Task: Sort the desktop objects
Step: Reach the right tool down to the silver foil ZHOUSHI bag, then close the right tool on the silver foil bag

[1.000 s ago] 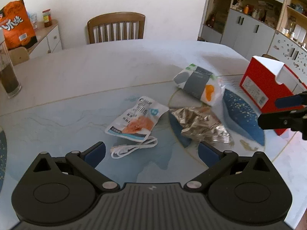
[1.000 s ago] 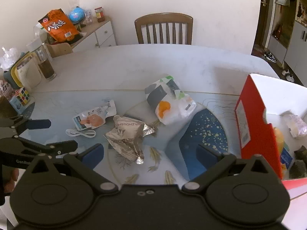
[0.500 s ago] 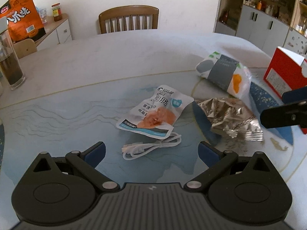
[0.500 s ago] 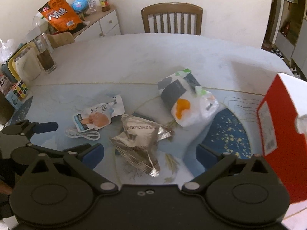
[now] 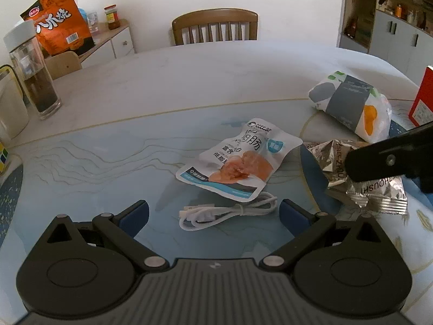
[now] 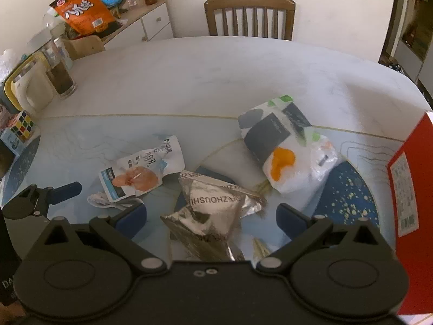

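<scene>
**Both grippers parked over the snack pile, nothing grabbed**

Going left to right in the left wrist view: a tall glass jar with dark stuff in it stands at about 10 o'clock on the surface, with an orange snack bag behind it on a side cabinet. The left gripper has its jaws wide, gripping nothing. Right between the blue pads, at 12 o'clock from the gripper body, lies a coiled white cable. Just beyond it, touching or overlapping its far edge, is a flat white sausage pouch. At 2 o'clock sits a crumpled silver foil packet, partly covered by the right gripper's dark finger. Further back at 1 o'clock is a white pack with a grey band, and a red box shows at the frame edge.

The right wrist view: a Rubik's cube at 9 o'clock, then the pouch and cable, with the left gripper poking in beside them. The right gripper also has its jaws wide, and the foil packet lies between the pads, not pinched. The red box stands at 3 o'clock.
</scene>
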A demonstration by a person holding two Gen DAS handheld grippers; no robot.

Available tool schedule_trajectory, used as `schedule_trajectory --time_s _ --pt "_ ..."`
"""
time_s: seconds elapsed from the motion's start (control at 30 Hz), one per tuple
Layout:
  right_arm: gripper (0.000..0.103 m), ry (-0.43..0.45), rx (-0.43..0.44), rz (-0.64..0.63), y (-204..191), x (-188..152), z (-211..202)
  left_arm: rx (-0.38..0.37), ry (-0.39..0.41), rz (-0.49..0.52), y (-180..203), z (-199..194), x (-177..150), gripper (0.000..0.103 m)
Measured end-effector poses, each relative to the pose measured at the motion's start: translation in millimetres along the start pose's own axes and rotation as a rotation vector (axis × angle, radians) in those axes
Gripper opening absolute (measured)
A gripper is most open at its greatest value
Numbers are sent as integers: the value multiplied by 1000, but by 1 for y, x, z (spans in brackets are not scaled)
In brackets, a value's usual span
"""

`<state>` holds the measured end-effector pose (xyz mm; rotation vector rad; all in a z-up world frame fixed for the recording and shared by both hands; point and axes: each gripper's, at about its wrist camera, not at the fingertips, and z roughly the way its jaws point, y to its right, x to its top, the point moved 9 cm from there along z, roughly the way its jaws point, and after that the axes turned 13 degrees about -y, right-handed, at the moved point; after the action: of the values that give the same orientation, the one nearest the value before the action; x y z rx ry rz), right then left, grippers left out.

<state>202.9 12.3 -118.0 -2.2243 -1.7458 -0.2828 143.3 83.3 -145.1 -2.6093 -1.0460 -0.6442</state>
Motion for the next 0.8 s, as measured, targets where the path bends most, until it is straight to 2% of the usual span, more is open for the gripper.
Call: schedule_trajectory --time_s 0.1,0.27,0.4,0.57,0.67,0.8 --pt "103 -21 -1 -14 -5 1 6 -1 0 7 5 1 3 103" --pt "102 -51 -3 -22 -8 4 14 -39 -23 -49 2 5 4 103" --pt "101 -65 -12 -12 -7 8 20 -35 -31 -57 3 5 4 103" --pt "95 -95 -14 17 -3 10 31 -41 -43 -53 5 6 6 102" --pt "90 -112 -12 21 -2 9 36 -52 -40 -48 5 5 6 98" --pt "83 -134 -9 25 -2 6 42 -95 -32 -49 6 -1 5 86"
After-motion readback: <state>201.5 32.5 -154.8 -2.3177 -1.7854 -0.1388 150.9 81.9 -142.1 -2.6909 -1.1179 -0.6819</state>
